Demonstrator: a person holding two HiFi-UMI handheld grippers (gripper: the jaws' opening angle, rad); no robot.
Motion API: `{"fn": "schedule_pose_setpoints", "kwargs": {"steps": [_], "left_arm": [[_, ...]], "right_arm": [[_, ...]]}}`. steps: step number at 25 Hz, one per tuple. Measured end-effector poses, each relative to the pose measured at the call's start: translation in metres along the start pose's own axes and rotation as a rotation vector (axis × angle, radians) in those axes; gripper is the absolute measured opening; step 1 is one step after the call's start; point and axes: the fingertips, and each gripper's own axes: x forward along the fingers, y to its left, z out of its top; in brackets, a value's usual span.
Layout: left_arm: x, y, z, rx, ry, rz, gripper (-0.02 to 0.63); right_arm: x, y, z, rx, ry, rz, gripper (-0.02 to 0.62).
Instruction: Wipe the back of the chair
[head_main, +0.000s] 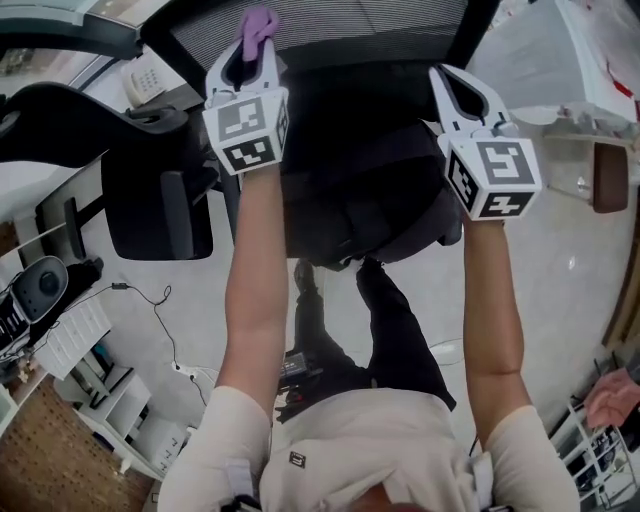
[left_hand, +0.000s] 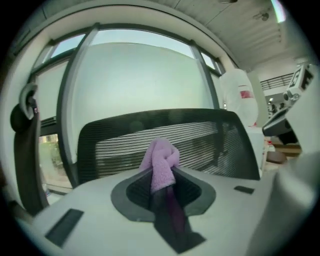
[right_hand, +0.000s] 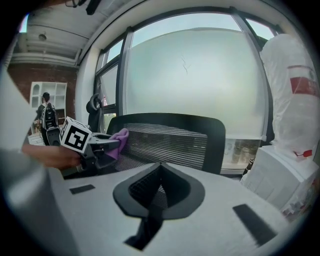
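The black office chair stands in front of me; its mesh back spans the top of the head view, above the dark seat. My left gripper is shut on a purple cloth, whose bunched end pokes past the fingertips close to the mesh. In the left gripper view the cloth sits pinched between the jaws with the chair back just behind it. My right gripper hovers at the back's right side, shut and holding nothing. Its own view shows the chair back, the left gripper and the cloth.
A second black chair and an armrest pad are at the left. A white wrapped object stands at the right, with large windows behind. White shelving and cables lie on the floor. Another person's hand shows at lower right.
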Motion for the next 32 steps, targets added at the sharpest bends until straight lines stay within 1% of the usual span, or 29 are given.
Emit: {"fn": "schedule_pose_setpoints", "kwargs": {"steps": [2, 4, 6, 10, 14, 17, 19, 20, 23, 24, 25, 27, 29, 32], "left_arm": [[-0.015, 0.045, -0.007, -0.039, 0.003, 0.083, 0.089], [-0.026, 0.073, -0.013, -0.064, 0.004, 0.126, 0.089], [-0.029, 0.079, -0.014, -0.072, 0.001, 0.132, 0.089], [-0.020, 0.058, -0.013, -0.087, -0.001, 0.098, 0.089], [-0.004, 0.017, -0.007, -0.101, 0.001, 0.040, 0.089], [0.009, -0.030, 0.000, -0.110, -0.002, -0.033, 0.088], [0.020, -0.076, 0.005, -0.105, -0.003, -0.116, 0.087], [0.026, -0.104, 0.007, -0.089, -0.004, -0.169, 0.087], [0.041, -0.197, 0.007, -0.010, 0.016, -0.346, 0.087], [0.043, -0.223, 0.006, 0.012, 0.027, -0.391, 0.087], [0.045, -0.242, 0.005, 0.022, 0.034, -0.420, 0.087], [0.049, -0.259, 0.006, 0.003, 0.036, -0.431, 0.087], [0.050, -0.263, 0.008, -0.028, 0.034, -0.425, 0.087], [0.049, -0.266, 0.007, -0.026, 0.042, -0.429, 0.087]], "right_arm": [[0.006, 0.013, 0.002, -0.008, 0.001, 0.017, -0.005], [0.010, 0.025, 0.005, -0.014, 0.003, 0.030, -0.005], [0.013, 0.033, 0.007, -0.020, 0.004, 0.038, -0.005], [0.012, 0.034, 0.006, -0.021, 0.005, 0.036, -0.005], [0.003, 0.019, -0.001, -0.006, 0.005, 0.013, -0.005], [-0.007, 0.001, -0.010, 0.013, 0.010, -0.013, -0.005], [-0.013, -0.011, -0.017, 0.025, 0.014, -0.030, -0.005], [-0.016, -0.017, -0.021, 0.030, 0.017, -0.038, -0.005], [-0.027, -0.036, -0.032, 0.044, 0.027, -0.064, -0.005], [-0.031, -0.042, -0.035, 0.049, 0.031, -0.073, -0.005], [-0.035, -0.048, -0.038, 0.052, 0.034, -0.083, -0.005], [-0.043, -0.060, -0.043, 0.058, 0.039, -0.098, -0.005], [-0.049, -0.070, -0.047, 0.065, 0.043, -0.110, -0.005], [-0.055, -0.079, -0.053, 0.083, 0.050, -0.120, -0.005]]}}
